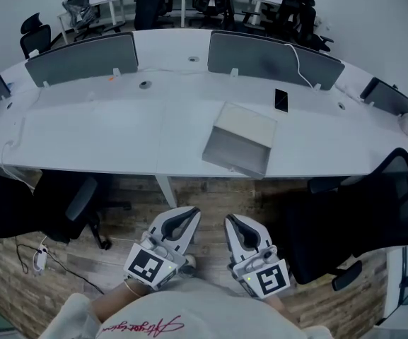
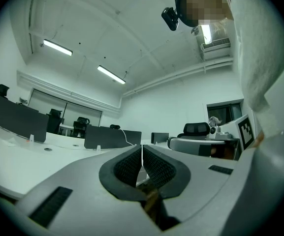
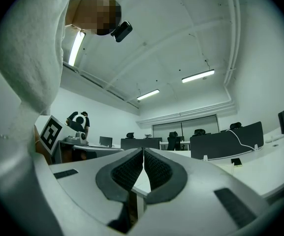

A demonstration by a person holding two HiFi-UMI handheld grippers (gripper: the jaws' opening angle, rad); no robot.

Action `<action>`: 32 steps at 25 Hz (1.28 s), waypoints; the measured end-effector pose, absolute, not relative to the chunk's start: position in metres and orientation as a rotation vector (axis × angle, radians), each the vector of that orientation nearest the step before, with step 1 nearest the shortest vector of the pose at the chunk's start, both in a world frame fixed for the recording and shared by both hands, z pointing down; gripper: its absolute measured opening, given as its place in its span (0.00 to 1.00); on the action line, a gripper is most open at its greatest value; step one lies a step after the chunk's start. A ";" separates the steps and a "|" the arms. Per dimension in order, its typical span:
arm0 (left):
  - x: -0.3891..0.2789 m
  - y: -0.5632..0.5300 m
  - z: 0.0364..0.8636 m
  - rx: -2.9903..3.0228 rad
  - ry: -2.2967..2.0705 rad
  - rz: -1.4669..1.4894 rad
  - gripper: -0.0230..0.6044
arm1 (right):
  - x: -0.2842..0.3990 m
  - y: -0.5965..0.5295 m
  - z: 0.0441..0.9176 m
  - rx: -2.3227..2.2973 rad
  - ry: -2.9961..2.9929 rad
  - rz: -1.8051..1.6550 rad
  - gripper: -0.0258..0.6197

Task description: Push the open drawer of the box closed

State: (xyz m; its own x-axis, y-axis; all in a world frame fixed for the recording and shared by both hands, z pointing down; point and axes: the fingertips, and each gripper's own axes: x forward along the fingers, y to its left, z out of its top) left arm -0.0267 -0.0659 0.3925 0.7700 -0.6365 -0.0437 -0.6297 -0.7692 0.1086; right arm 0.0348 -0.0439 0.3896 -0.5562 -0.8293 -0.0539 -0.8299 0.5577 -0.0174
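one box (image 1: 237, 141) at desk (image 1: 105, 136) edge

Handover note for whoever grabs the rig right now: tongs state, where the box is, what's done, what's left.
Left tongs: jaws shut, nothing between them, held low by the body, short of the desk.
Right tongs: same, shut and empty.
Small grey rectangular box: on the long white desk, right of centre, near the front edge. Its drawer looks pulled out toward you.
Done: nothing; neither tongs touches the box.
Left: reach forward, likely with the right tongs, set them on the drawer front and push it in until flush.
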 end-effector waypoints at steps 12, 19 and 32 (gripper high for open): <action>-0.022 -0.092 0.400 2.866 -0.974 -0.117 0.07 | 0.040 -0.074 0.407 -1.556 2.706 -0.015 0.07; -0.023 -0.097 0.394 2.853 -1.020 -0.134 0.07 | 0.049 -0.087 0.419 -1.558 2.713 -0.119 0.07; -0.056 -0.105 0.391 2.773 -1.226 -0.117 0.07 | 0.085 -0.158 0.514 -1.899 2.701 -0.363 0.08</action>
State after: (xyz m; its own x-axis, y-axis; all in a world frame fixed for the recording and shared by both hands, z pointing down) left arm -0.0561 -0.1051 0.3906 0.6715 -0.7405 -0.0268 -0.7323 -0.6687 0.1287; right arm 0.0850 -0.1579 0.5139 -0.3355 -0.9026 0.2698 -0.9418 0.3280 -0.0739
